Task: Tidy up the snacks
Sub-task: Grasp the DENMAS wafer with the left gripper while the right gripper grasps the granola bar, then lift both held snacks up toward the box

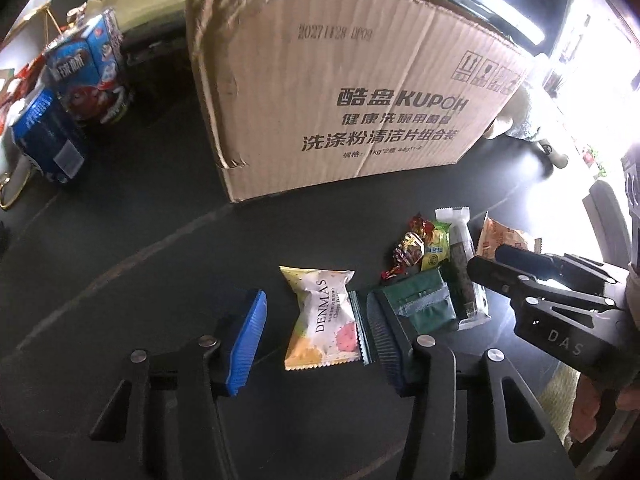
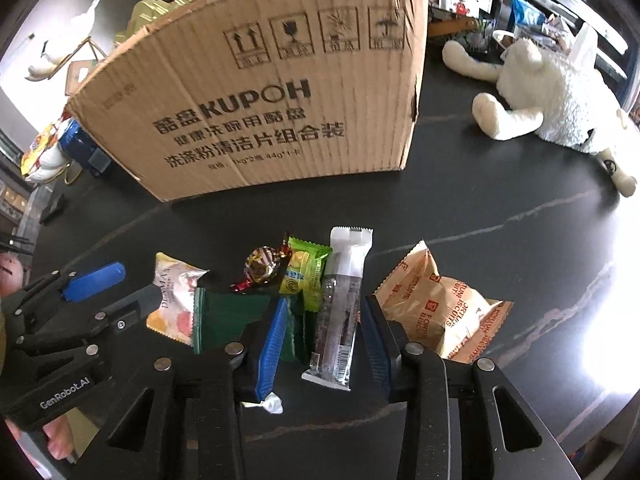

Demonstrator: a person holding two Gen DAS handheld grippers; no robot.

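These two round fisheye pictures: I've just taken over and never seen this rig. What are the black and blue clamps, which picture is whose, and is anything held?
No robot arm here: a person holds one two-finger gripper in each hand, each carrying a camera looking along its fingers. The left wrist view shows the left gripper open around a DENMAS packet. The right wrist view shows the right gripper open around a clear-wrapped bar. Neither is holding anything. Each gripper also shows in the other's picture. On the dark table also lie a green pouch, a lime packet, a foil candy and an orange biscuit bag, before a cardboard box.
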